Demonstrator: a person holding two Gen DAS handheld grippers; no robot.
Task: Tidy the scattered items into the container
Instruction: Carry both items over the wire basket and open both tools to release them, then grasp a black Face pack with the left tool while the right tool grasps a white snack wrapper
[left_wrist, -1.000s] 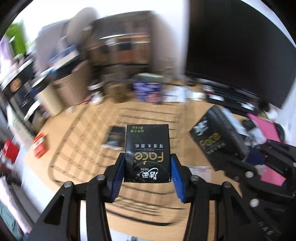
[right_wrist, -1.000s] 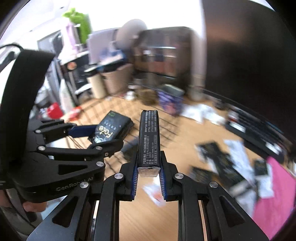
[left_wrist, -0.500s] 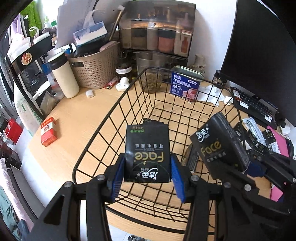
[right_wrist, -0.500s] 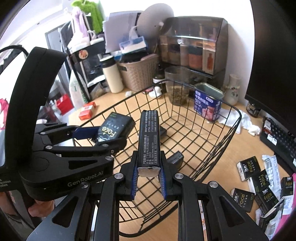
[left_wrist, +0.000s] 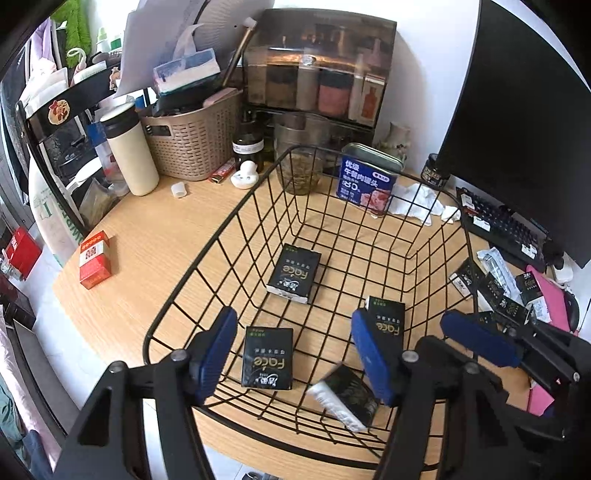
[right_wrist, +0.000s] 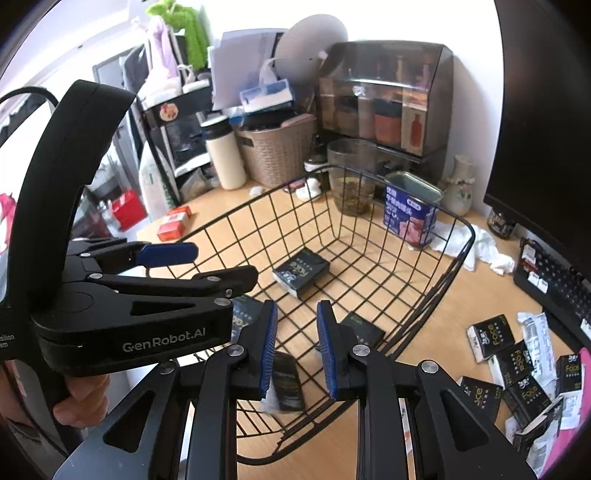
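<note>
Wire basket (left_wrist: 177, 295) sits directly below both sets of jaws, four tissue packs (left_wrist: 294, 274) inside it. More packs (right_wrist: 491, 336) lie on the desk (left_wrist: 155, 236), right of the right jaws.

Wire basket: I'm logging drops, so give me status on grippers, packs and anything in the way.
Left gripper opening, nothing between pads. Right gripper open, empty. Four tissue packs in wire basket. More packs loose beside it; nothing blocking.
</note>
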